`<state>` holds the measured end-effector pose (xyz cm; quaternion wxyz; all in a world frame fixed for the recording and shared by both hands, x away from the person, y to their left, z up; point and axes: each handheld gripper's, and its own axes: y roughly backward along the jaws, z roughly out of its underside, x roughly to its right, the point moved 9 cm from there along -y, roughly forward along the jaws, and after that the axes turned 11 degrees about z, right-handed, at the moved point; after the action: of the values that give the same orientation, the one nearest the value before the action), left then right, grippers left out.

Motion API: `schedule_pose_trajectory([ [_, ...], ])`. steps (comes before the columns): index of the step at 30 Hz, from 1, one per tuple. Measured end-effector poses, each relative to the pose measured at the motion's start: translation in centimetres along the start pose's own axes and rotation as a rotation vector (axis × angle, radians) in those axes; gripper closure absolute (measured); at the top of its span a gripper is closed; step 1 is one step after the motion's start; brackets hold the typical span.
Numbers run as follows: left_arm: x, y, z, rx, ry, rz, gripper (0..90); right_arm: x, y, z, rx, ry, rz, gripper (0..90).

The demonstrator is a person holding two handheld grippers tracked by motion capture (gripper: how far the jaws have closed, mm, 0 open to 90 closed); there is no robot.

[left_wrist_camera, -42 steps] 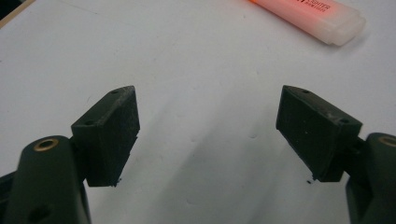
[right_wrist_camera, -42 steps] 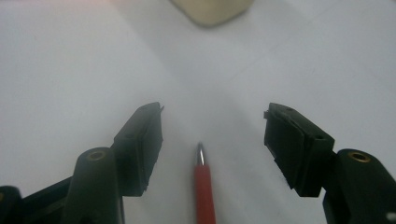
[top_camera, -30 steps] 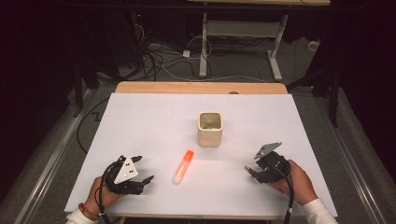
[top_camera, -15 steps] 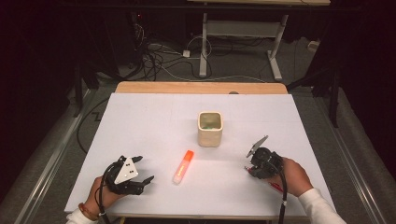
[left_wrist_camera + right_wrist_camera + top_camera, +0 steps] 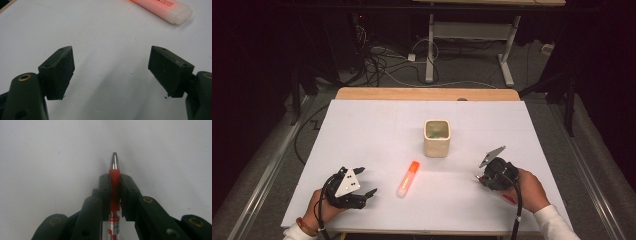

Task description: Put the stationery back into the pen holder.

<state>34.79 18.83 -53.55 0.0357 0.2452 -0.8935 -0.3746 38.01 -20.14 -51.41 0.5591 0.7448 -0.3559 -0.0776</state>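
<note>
Right gripper [image 5: 114,185] pinches a red pen [image 5: 114,195]; left gripper [image 5: 111,72] rests spread on the white desk [image 5: 377,125].

In the right gripper view the fingers [image 5: 104,192] press on both sides of the pen's red grip, its silver tip pointing to 12 o'clock past them, the barrel running back between them toward 6 o'clock, above the white desk surface. In the high view this gripper [image 5: 484,176] sits at about 4 o'clock from the cream cup [image 5: 437,138], well apart from it. The left gripper's fingers [image 5: 58,72] stand wide apart with bare desk between them; an orange highlighter [image 5: 162,8] lies beyond them toward 1 o'clock. In the high view that highlighter [image 5: 408,178] lies at about 7 o'clock from the cup, between the two grippers and nearer the left one [image 5: 364,186].
</note>
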Motion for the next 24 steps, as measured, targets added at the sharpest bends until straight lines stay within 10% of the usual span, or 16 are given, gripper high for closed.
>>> schedule_pose_trajectory([
  [24,-0.2,-0.1,0.1,-0.004,0.015,-0.008,20.6,2.9,6.0,-5.1,0.536,-0.186,0.154,80.3],
])
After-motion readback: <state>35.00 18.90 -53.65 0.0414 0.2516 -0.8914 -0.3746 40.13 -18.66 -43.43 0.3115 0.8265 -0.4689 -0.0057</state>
